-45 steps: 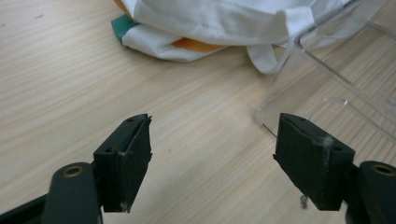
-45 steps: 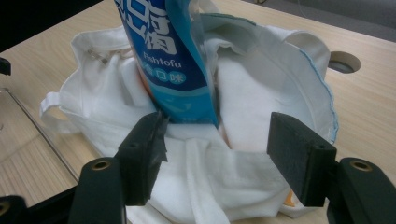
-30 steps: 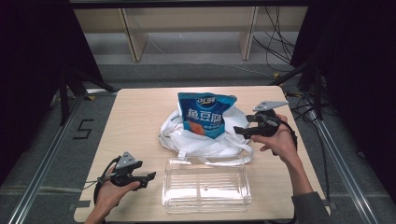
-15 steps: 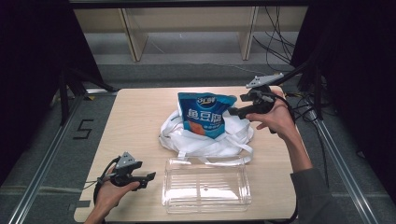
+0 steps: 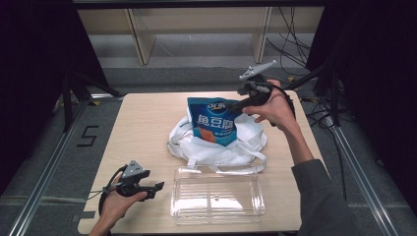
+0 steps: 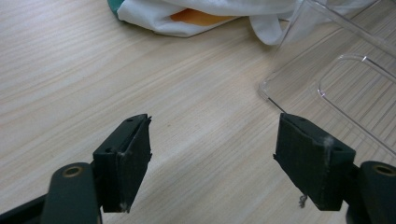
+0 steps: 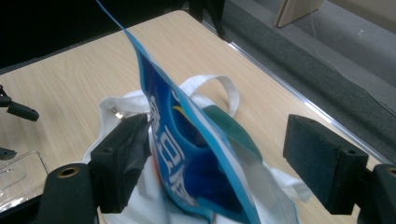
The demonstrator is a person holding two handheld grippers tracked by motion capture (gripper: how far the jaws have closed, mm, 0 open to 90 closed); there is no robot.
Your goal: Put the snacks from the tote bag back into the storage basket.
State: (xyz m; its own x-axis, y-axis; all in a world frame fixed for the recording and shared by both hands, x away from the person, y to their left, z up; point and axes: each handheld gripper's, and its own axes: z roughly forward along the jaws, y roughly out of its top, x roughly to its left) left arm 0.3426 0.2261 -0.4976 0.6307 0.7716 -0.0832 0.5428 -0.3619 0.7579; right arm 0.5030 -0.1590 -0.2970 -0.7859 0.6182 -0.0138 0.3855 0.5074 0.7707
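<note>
**Snack pouch upright in the cloth bag, right jaws spread around its top edge**

Far left, near the table's [image 5: 142,128] front corner: left gripper [image 5: 156,187] resting low in the hand, jaws wide apart and empty, pointed toward the clear plastic box [image 5: 216,199]. Seen in the left gripper view as two black pads [image 6: 126,161] over bare pale wood grain, the box's rounded corner [image 6: 299,65] just ahead and to one side.

Front centre: that box, shallow, rectangular, transparent and glossy, hard-walled, with nothing in it as far as can be told.

Centre: white cloth bag [image 5: 216,145], soft, crumpled, slumped flat with looped handles trailing toward the box. Standing out of its mouth, the blue snack pouch [image 5: 212,122], printed with white characters and an orange patch low down. Thin glossy film, puffed in the body, flat and crisp along the sealed top. Likely light and air-cushioned, contents probably brittle, so no hard squeeze across the belly. Slick surface; best taken at the flat top seam or an upper corner, where film lies doubled and stiff. Cloth likely to drag on the way out.

Right: right gripper [image 5: 235,105] held high at the pouch's upper right corner. In the right gripper view, jaws well apart, the pouch's thin top edge [image 7: 187,121] passing edge-on between them, one pad [image 7: 128,154] against or just beside the film, the other well clear. Nothing clamped yet. Teal item [image 7: 229,126] tucked behind the pouch inside the bag, kind not clear.
</note>
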